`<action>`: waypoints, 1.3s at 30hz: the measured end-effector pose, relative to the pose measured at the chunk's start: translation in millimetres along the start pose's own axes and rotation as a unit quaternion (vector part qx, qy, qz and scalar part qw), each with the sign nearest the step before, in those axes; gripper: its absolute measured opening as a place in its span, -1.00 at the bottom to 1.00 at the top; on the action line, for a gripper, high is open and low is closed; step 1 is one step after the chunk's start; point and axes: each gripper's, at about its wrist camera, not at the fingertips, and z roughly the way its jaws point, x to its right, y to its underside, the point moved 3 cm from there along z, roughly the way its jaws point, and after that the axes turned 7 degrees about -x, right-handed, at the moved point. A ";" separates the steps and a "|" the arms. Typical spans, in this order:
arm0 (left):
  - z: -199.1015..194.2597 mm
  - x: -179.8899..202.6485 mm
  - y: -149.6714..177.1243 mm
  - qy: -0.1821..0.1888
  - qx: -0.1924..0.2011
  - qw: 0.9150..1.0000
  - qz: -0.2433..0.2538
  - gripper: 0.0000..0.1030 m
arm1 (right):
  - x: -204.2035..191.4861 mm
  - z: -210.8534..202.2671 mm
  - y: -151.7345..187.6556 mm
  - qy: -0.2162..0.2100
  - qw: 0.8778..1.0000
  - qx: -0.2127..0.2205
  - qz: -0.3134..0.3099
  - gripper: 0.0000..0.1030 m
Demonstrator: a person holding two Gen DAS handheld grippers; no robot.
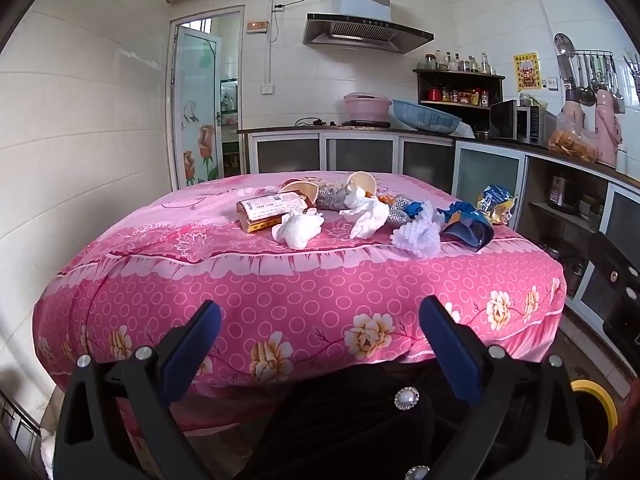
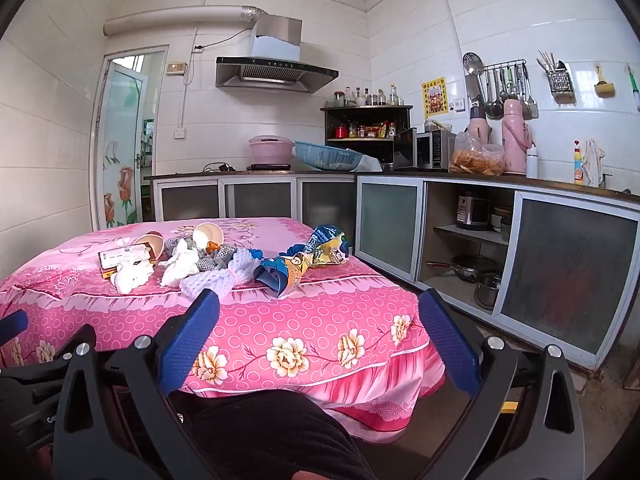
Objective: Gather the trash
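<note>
1. I have both tools held back from the near edge of the worktop (image 1: 304, 312), which is draped in a pink floral cloth. The left gripper (image 1: 320, 320) has its blue-padded fingers (image 1: 192, 352) spread wide on nothing; the right gripper (image 2: 320, 312) is likewise wide apart and empty.

2. The trash sits in a loose row across the middle of the worktop, well ahead of both tools.

3. The crumpled white tissue wads (image 1: 298, 226) look feather-light and soft. I judge a pinch across the bulk of a wad will hold; the paper will squash but not slip.

4. The white foam fruit net (image 2: 212, 280) nearest the right gripper should be springy and light; I would close on its thick middle.

5. The blue crinkled snack bag (image 2: 280, 274) is probably slick film, so I would take a folded ridge instead of a flat face.

6. The tipped paper cups (image 1: 362, 182) are thin-walled and likely to crush; gripping the rim seems best.

7. The flat brown carton with a white label (image 1: 270, 210) looks stiffest; I would take it by an edge.
</note>
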 end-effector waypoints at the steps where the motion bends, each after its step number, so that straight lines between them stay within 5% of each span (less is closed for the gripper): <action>1: -0.2 -0.2 -0.1 0.000 0.001 1.000 -0.002 0.85 | -0.1 0.4 0.0 0.000 1.000 -0.001 -0.001 0.85; 39: 15.2 -4.2 3.6 -0.002 -0.035 0.999 -0.014 0.85 | -0.6 6.9 2.1 0.004 1.000 -0.018 -0.004 0.85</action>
